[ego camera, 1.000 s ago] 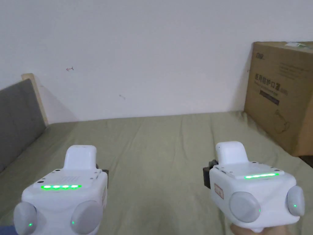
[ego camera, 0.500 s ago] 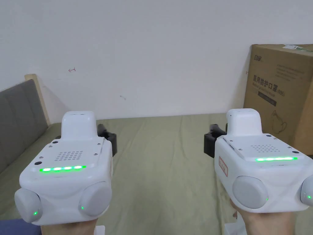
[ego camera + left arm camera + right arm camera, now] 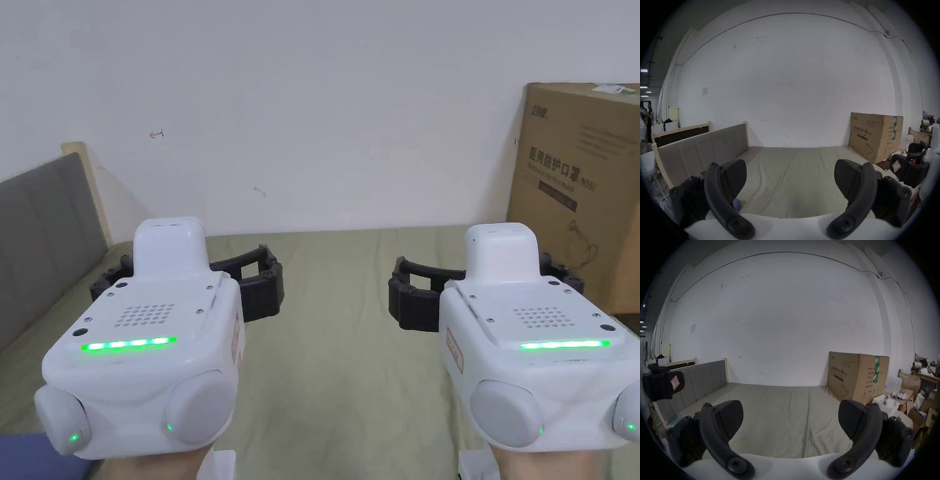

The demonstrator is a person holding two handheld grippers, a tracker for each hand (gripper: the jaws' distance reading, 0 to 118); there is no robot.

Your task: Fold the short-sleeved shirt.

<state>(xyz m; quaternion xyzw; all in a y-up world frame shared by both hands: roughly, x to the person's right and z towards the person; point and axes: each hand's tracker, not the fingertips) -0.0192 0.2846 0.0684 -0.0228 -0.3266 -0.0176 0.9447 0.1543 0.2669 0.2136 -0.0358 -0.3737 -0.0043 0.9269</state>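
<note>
Left gripper (image 3: 790, 177) and right gripper (image 3: 791, 415) gape empty above the bed (image 3: 337, 350); cardboard box (image 3: 581, 187) cut off

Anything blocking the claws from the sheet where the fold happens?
Nothing visible. The left claw and right claw are open above the green sheet. The cardboard box stands at its right edge, the grey headboard at its left.
</note>
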